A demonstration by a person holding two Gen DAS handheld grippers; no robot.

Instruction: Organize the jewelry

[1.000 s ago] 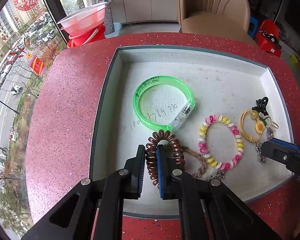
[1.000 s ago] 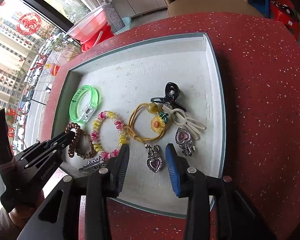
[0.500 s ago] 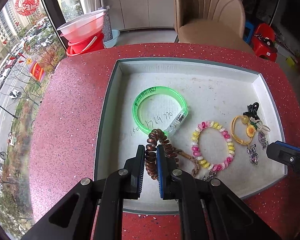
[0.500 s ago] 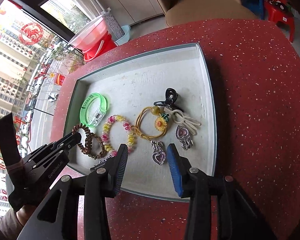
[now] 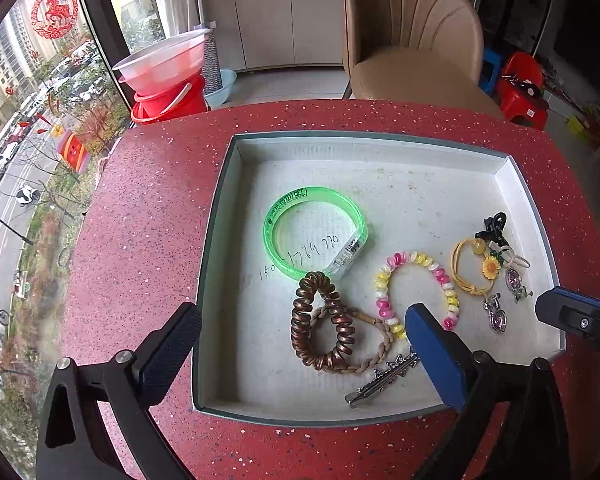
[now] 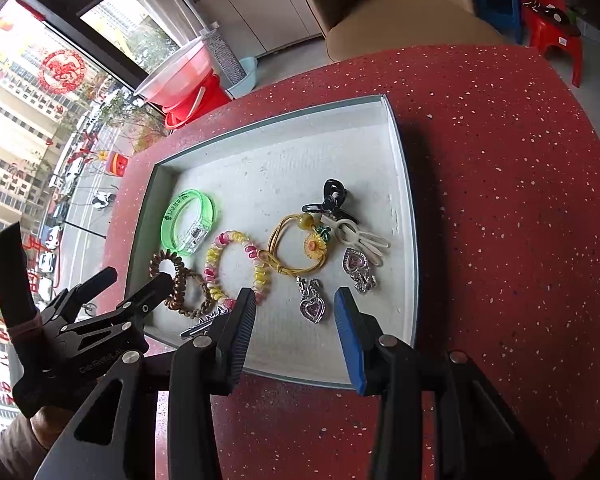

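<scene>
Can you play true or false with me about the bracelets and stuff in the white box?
1. The green bangle lies inside the white tray. True.
2. The left gripper is squeezing the brown spiral hair tie. False: its fingers are spread wide and the hair tie lies loose in the tray.
3. The right gripper is open and holds nothing. True.
4. The pink and yellow bead bracelet sits on the red table outside the tray. False: it is in the tray.

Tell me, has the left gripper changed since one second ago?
Yes. The left gripper, earlier shut on the brown spiral hair tie, is now open, and the tie lies free in the tray.
</scene>
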